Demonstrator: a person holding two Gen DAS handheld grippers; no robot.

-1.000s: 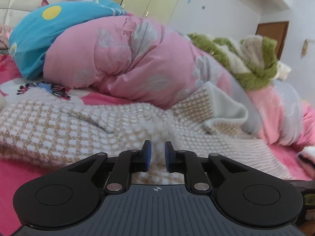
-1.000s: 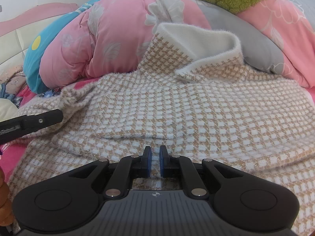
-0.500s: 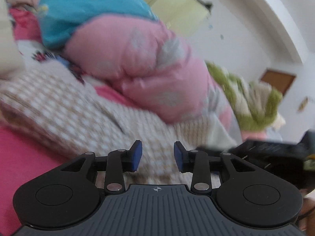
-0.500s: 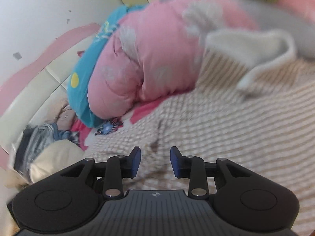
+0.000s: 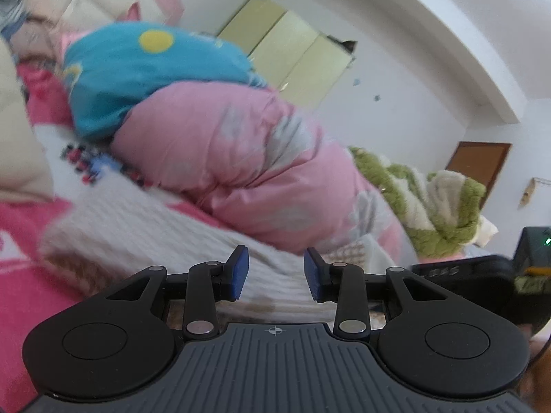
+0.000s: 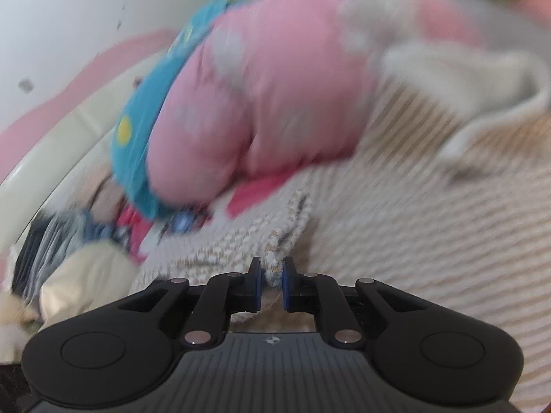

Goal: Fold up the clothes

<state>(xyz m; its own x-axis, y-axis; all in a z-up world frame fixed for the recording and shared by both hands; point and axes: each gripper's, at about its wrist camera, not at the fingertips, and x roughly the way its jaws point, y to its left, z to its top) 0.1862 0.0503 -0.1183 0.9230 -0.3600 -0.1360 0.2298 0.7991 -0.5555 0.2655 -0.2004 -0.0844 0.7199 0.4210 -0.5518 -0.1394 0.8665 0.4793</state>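
From the left wrist, the left gripper (image 5: 275, 272) hangs with its blue pads spread, nothing between them, above the checked sweater (image 5: 144, 227) lying on the pink bed (image 5: 20, 309) before a pink quilt (image 5: 241, 158). From the right wrist, the right gripper (image 6: 272, 280) pinches a fold of that sweater (image 6: 430, 241).

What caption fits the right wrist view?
Right claw pinching a fold of the checked sweater beside a pink quilt.

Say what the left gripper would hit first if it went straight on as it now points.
Probably the sweater: the open left gripper points across it, with the pink duvet behind. Blur leaves depth unsure.
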